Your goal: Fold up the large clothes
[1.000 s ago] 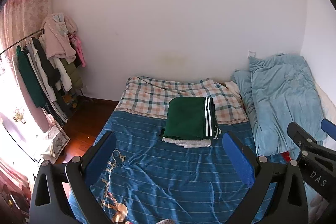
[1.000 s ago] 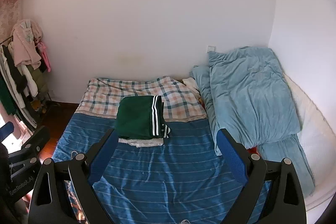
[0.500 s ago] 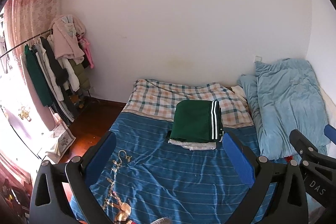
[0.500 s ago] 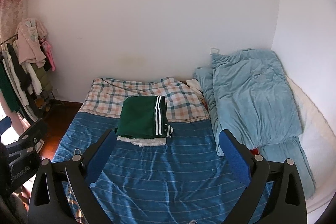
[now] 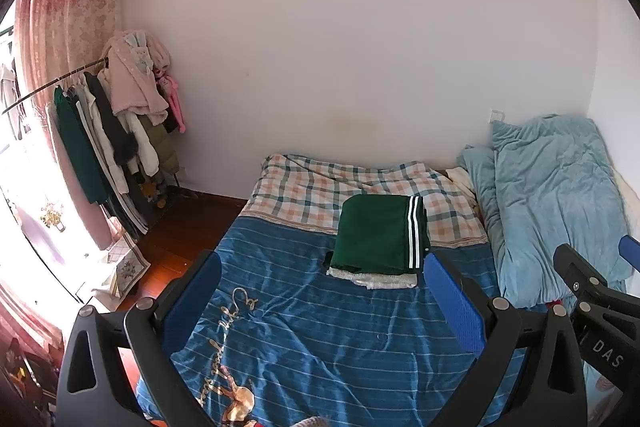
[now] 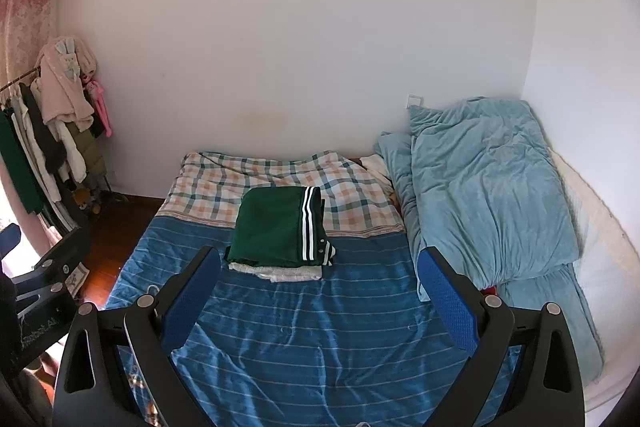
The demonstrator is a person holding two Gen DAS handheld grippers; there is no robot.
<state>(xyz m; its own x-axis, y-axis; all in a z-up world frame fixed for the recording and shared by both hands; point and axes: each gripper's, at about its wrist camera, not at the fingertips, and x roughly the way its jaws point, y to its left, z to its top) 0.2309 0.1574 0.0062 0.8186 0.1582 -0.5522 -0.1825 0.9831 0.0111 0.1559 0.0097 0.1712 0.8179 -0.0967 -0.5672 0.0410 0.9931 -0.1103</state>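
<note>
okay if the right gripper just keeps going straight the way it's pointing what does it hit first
Probably the bed. The open, empty right gripper points down at the striped blue cover, just short of the folded green garment lying on a white one. Depth is hard to judge, so it might reach that pile instead.

Sheeny blue striped bedcover (image 6: 320, 327), matt green knit garment (image 6: 272, 231), glossy wood floor (image 5: 176, 243)

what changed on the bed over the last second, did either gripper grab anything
Nothing was grabbed. The left gripper and right gripper stayed open and empty, only their views drifted slightly. The green folded garment still lies on the white one.
</note>
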